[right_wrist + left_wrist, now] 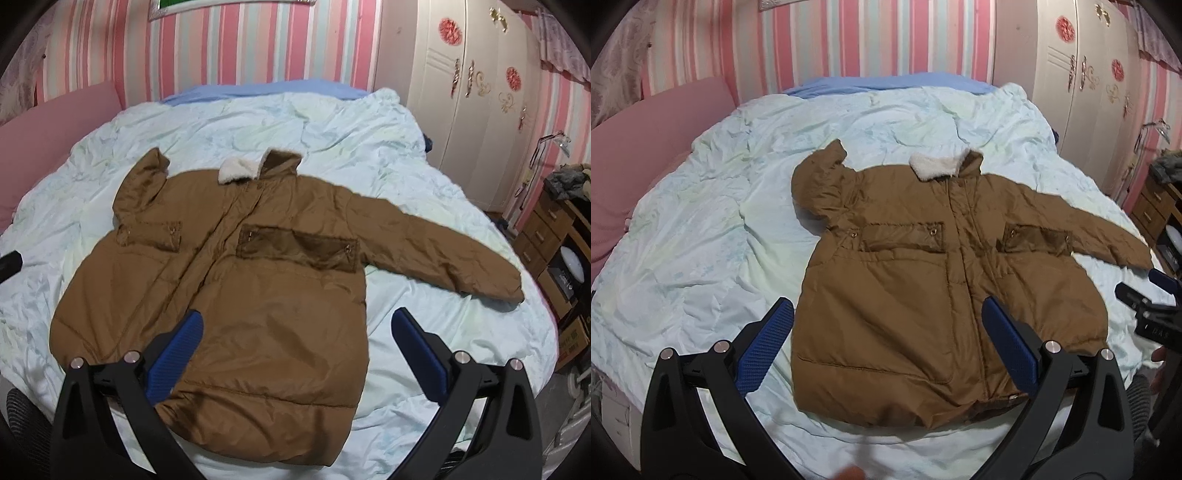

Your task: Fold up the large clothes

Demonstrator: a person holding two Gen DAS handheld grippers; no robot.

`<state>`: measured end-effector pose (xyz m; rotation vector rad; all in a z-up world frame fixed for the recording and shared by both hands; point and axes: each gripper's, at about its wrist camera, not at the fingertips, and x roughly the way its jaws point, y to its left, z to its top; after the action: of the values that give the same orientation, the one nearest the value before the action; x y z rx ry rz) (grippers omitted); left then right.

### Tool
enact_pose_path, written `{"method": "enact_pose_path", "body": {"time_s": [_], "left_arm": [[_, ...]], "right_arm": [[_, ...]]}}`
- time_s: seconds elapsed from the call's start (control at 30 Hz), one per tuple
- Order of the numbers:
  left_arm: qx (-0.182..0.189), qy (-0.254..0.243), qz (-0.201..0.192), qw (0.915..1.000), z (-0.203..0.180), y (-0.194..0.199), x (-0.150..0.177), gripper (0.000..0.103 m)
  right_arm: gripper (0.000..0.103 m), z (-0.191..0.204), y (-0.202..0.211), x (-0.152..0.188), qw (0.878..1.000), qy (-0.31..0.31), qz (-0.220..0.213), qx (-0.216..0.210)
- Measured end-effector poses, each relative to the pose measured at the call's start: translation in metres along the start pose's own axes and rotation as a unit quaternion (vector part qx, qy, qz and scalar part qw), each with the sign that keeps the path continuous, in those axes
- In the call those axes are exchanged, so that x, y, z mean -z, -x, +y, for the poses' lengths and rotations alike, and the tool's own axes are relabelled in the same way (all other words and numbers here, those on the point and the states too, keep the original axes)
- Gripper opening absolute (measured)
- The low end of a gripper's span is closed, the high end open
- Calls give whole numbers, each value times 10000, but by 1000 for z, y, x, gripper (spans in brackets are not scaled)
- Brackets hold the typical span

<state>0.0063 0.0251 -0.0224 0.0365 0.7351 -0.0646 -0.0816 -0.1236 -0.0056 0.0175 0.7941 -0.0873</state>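
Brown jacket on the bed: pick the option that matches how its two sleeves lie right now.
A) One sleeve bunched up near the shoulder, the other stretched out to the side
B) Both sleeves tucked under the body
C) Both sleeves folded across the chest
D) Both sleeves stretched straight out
A: on the brown jacket, the sleeve on the image left is bunched up by the shoulder, while the other sleeve lies stretched out across the quilt.

A rumpled pale quilt (701, 229) is spread over a bed, a blue sheet (886, 82) showing at its far edge. Pink-striped wallpaper (849, 37) is seen behind, a white wardrobe (472, 110) and wooden drawers (546, 236) at right.
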Motion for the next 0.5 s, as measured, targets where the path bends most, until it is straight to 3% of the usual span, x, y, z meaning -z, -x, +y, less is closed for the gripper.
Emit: {"method": "enact_pose_path", "body": {"time_s": [0.13, 0.3, 0.5], "left_arm": [[-378, -156, 42, 9992, 8, -9, 5, 100], [-368, -18, 266, 9990, 23, -27, 10, 100], [-391, 53, 547, 9977, 42, -64, 25, 100]], "right_arm": [[102, -11, -7, 4, 9995, -277, 148, -83], [102, -23, -17, 6, 9984, -281, 459, 142], [102, -53, -55, 31, 9917, -729, 1046, 188]]}}
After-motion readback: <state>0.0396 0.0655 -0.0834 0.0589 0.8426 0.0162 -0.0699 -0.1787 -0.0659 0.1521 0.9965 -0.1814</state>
